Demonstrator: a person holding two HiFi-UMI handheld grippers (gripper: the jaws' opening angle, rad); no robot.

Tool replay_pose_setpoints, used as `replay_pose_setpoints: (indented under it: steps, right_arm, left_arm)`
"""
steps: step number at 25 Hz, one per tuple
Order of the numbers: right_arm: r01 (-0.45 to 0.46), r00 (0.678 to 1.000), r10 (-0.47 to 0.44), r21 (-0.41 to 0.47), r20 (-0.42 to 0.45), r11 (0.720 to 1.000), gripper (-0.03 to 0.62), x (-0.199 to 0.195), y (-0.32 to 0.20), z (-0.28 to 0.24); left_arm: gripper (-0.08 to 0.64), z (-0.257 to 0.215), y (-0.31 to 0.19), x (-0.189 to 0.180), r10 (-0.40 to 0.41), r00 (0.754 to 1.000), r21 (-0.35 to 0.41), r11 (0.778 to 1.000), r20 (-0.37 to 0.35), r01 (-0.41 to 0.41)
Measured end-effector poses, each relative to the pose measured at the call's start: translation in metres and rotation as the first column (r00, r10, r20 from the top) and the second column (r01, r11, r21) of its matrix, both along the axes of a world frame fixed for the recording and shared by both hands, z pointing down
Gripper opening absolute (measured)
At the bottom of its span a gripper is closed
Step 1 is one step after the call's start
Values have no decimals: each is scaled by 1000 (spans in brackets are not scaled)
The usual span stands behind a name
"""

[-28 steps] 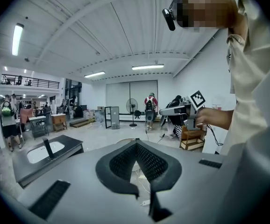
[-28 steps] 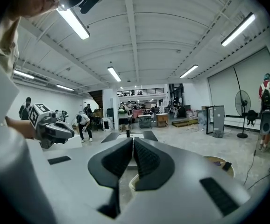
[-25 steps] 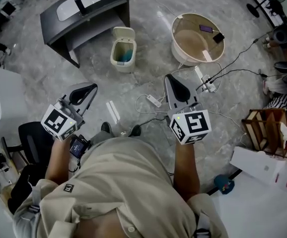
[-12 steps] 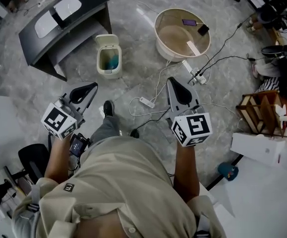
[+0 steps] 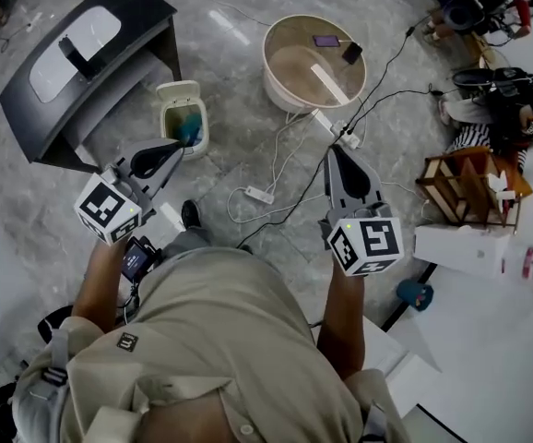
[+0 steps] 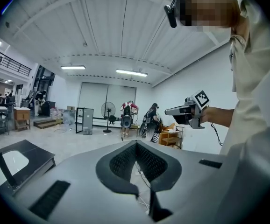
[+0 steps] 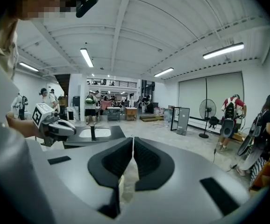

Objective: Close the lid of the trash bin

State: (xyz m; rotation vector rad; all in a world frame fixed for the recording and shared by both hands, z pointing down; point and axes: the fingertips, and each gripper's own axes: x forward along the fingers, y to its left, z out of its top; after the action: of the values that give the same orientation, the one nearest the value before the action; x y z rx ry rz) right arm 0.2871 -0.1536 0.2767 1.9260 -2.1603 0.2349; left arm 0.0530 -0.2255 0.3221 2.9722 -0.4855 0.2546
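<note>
Gaping trash bin [image 5: 194, 121] (lid [image 5: 177, 91] up), closed left gripper [image 5: 172, 149] near, right gripper [image 5: 336, 154] closed

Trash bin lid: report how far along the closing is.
Done: nothing on the bin itself. The trash bin has its lid standing open, with something blue showing inside. In hand: the left hand-held gripper, jaws shut and empty, appears just beside the bin in the head view. The right hand-held gripper is also shut and empty, farther off. Left: reach the lid and push it down.
</note>
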Motion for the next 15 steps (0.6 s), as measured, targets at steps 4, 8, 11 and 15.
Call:
replay_pose_setpoints:
  steps: [4, 8, 11, 15]
  right_arm:
    - [-60, 998, 60, -21, -17, 998, 26, -6, -12, 1]
    - [-103, 994, 102, -37, -33, 994, 26, -17, -24, 3]
    - [-118, 992, 116, -44, -45, 992, 26, -26, -32, -1]
    - [-121, 991, 117, -57, -62, 991, 26, -42, -45, -2]
  left_arm:
    - [14, 7, -25, -7, 46, 999, -20, 999, -16, -46]
    - [14, 14, -47, -17, 83, 996, -29, 996, -29, -84]
    - [14, 14, -61, -24, 98, 994, -30, 995, -39, -100]
    - [14, 16, -79, -38, 99, 994, -32, 994, -50, -101]
